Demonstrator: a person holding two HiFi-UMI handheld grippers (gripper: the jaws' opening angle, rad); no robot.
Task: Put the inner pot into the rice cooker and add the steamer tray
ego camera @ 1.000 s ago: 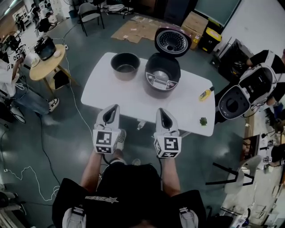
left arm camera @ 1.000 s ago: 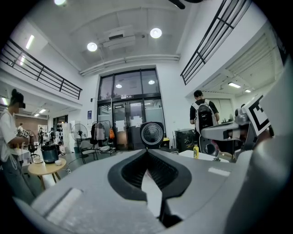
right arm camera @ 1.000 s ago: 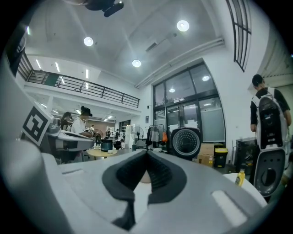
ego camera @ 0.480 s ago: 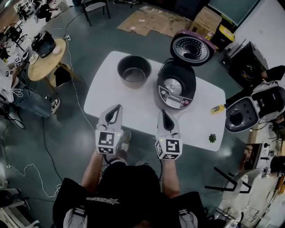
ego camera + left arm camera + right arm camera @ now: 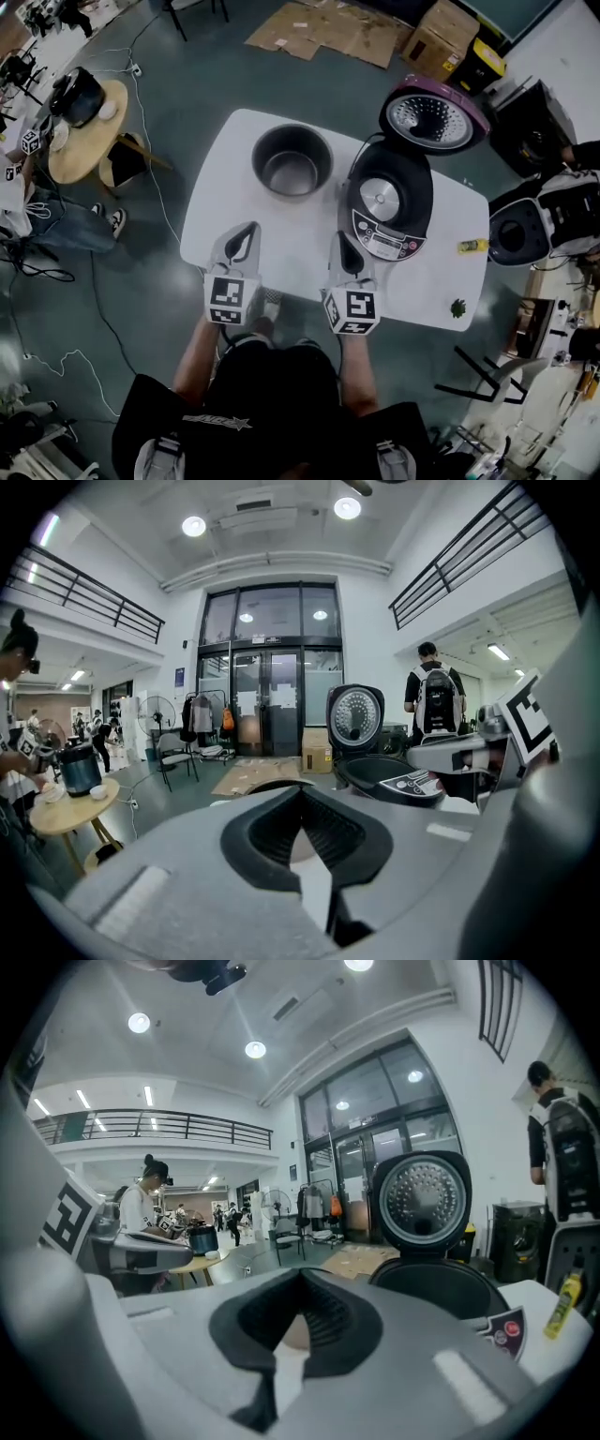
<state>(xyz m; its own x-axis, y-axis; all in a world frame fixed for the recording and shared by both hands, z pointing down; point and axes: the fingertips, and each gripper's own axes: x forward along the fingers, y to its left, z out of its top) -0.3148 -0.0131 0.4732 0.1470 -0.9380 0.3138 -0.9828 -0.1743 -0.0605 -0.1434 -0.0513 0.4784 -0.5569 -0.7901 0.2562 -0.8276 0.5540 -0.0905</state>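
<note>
This is a large open hall set up as a test lab, not a home kitchen. It has a bare polished floor (image 5: 202, 70) with a loose cable (image 5: 148, 159) and flattened cardboard (image 5: 323, 28), tall glass entrance doors (image 5: 272, 700) and a railed upper gallery (image 5: 84, 597). One rice cooker (image 5: 386, 202) stands on a white counter (image 5: 234, 202), and another cooker (image 5: 75, 94) stands on a round wooden table (image 5: 94, 141).

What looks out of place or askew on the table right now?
Nothing stands out. The inner pot sits upright beside the rice cooker, whose lid is open. A yellow item and a small green thing lie at the right end of the table.
</note>
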